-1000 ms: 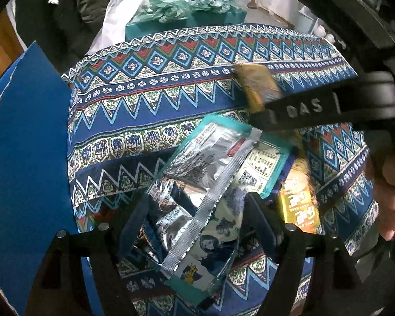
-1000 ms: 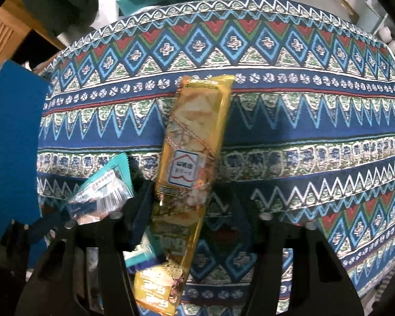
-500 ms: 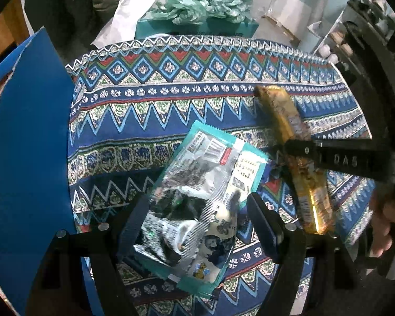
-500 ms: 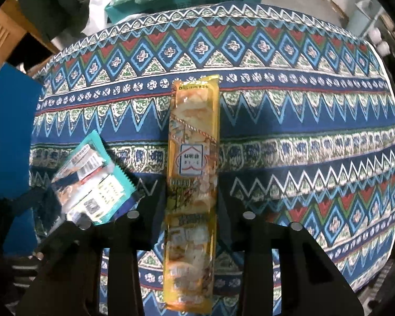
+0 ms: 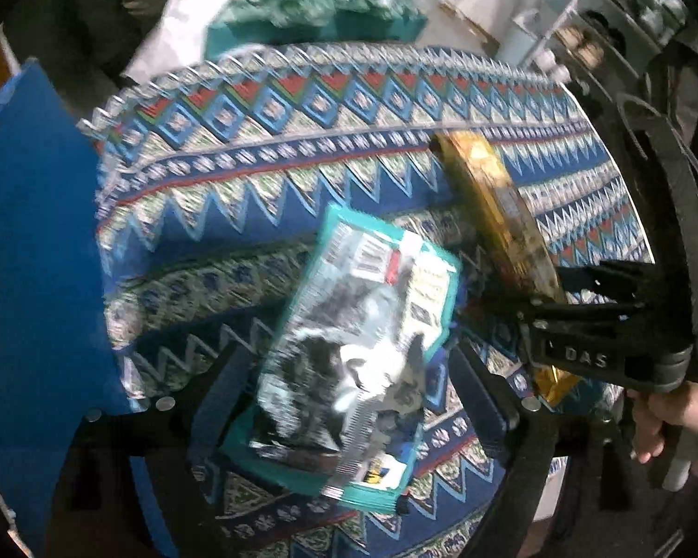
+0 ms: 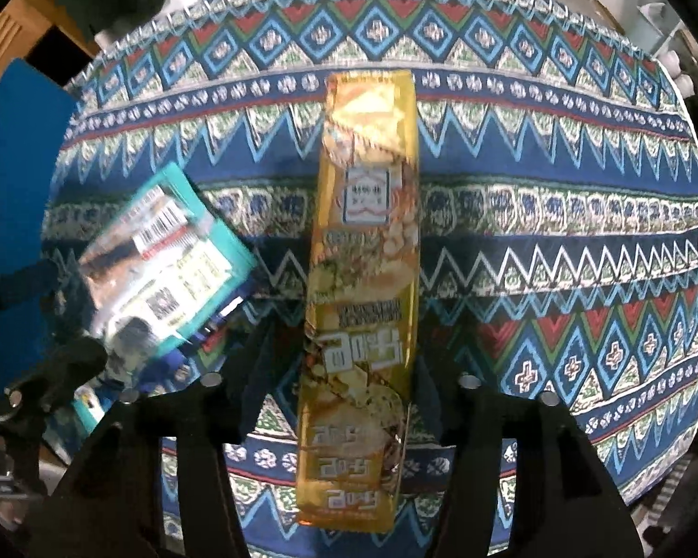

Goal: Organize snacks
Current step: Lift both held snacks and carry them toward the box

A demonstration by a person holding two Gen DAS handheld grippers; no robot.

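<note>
My left gripper (image 5: 349,367) is shut on a teal and silver snack packet (image 5: 358,335), held above the patterned tablecloth (image 5: 265,172); the packet also shows at the left of the right wrist view (image 6: 163,255). My right gripper (image 6: 339,353) is shut on a long yellow snack bar packet (image 6: 363,279), which points away from me over the cloth. In the left wrist view the yellow packet (image 5: 498,214) and the right gripper's black body (image 5: 581,325) are at the right, close to the teal packet.
A blue board (image 5: 32,242) stands along the table's left side, also in the right wrist view (image 6: 9,176). A teal box with green crumpled wrapping (image 5: 316,9) sits beyond the far edge. A shelf unit (image 5: 595,37) is at the far right.
Both grippers have lifted and drawn back with their packets. The teal packet has turned slightly; the left wrist view is now motion-blurred.
</note>
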